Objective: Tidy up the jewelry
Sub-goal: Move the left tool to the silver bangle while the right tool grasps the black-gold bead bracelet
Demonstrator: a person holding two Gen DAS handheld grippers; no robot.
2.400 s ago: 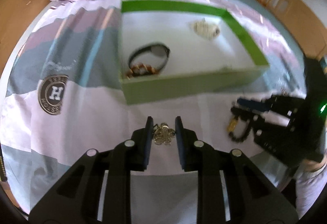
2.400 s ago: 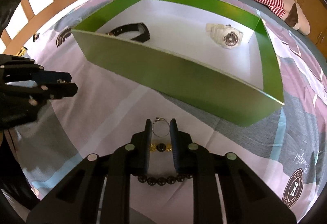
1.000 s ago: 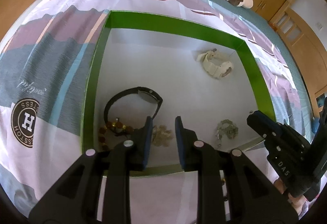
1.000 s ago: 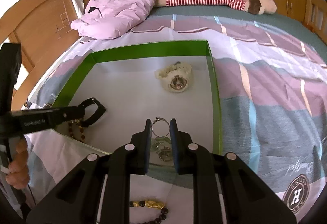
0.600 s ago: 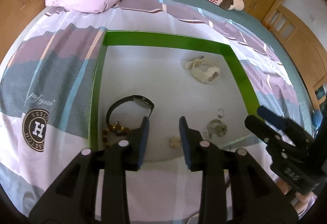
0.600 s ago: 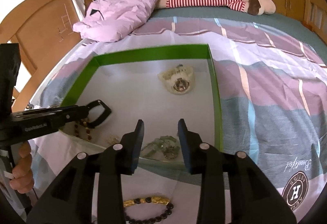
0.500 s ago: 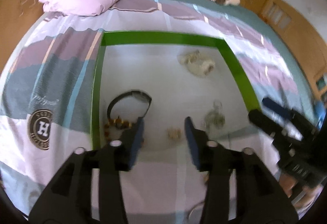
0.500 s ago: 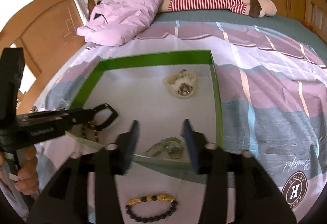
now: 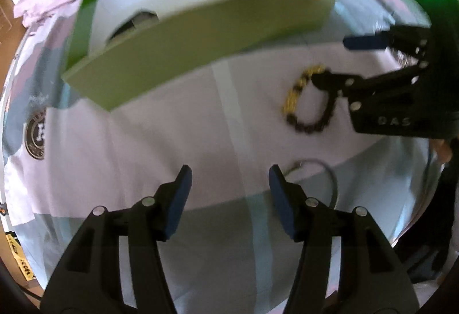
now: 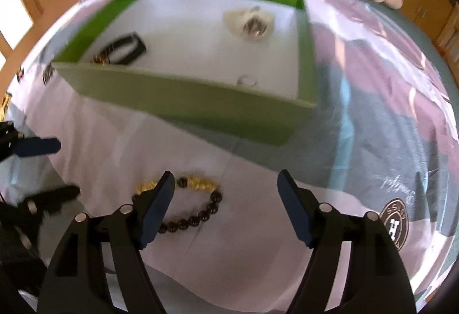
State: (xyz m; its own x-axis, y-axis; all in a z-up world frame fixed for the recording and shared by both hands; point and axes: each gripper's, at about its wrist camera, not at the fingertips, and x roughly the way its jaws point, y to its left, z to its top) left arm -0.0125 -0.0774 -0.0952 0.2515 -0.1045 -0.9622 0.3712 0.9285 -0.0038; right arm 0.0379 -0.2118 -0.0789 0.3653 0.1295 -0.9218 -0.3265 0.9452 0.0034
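1. Left wrist view: my left gripper is spread wide with nothing between its fingers, low over the bedsheet in front of the green box. The beaded bracelet lies on the sheet off to the right, and my right gripper reaches over it, one finger across the loop. I judge the bracelet is the right tool's to pick up. A thin silver loop lies just beside my right finger; I can't tell what it is.

2. Right wrist view: my right gripper is also spread and holds nothing, with the beaded bracelet between the fingers, nearer the left one. The green box holds a white watch, a black band with beads beside it, and a small ring-like piece near the front wall.
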